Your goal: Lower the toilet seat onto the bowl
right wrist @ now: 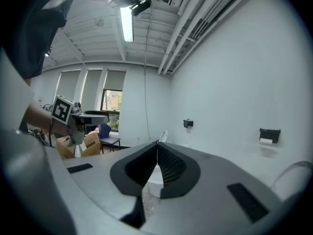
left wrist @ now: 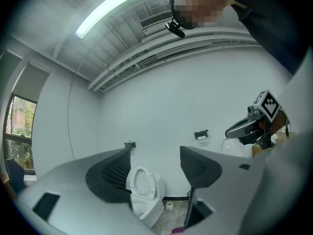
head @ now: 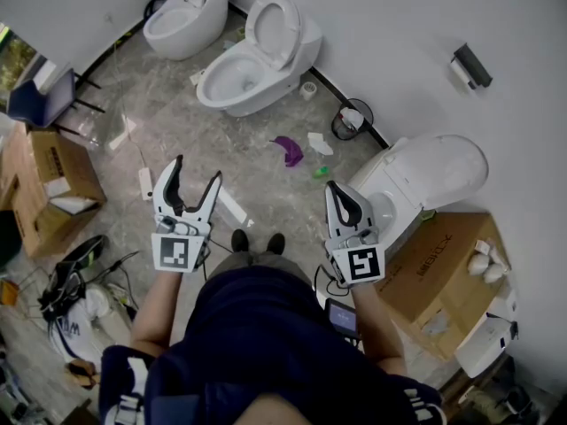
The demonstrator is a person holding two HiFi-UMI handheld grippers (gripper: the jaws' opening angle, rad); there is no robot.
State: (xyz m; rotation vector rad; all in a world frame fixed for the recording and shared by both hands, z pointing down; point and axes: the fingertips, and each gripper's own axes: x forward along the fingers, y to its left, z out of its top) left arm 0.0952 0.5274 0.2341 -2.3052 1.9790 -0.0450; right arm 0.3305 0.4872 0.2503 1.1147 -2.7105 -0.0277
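Three white toilets stand along the wall. The middle toilet (head: 252, 69) has its seat (head: 275, 27) raised; it also shows between the left jaws as the toilet (left wrist: 143, 194) far off. A second toilet (head: 412, 184) at the right has its lid up, close beside my right gripper (head: 330, 186), whose jaws are shut with nothing in them, the tips meeting (right wrist: 157, 143). My left gripper (head: 198, 168) hangs over the floor with its jaws wide open and empty (left wrist: 155, 151). Neither gripper touches a toilet.
A third toilet (head: 184, 11) is at the far left. Cardboard boxes sit at the left (head: 44, 180) and right (head: 443, 273). A wire bin (head: 352, 120), a purple scrap (head: 288, 151) and a tape roll (head: 308, 89) lie on the floor; a blue chair (head: 40, 96) stands at the left.
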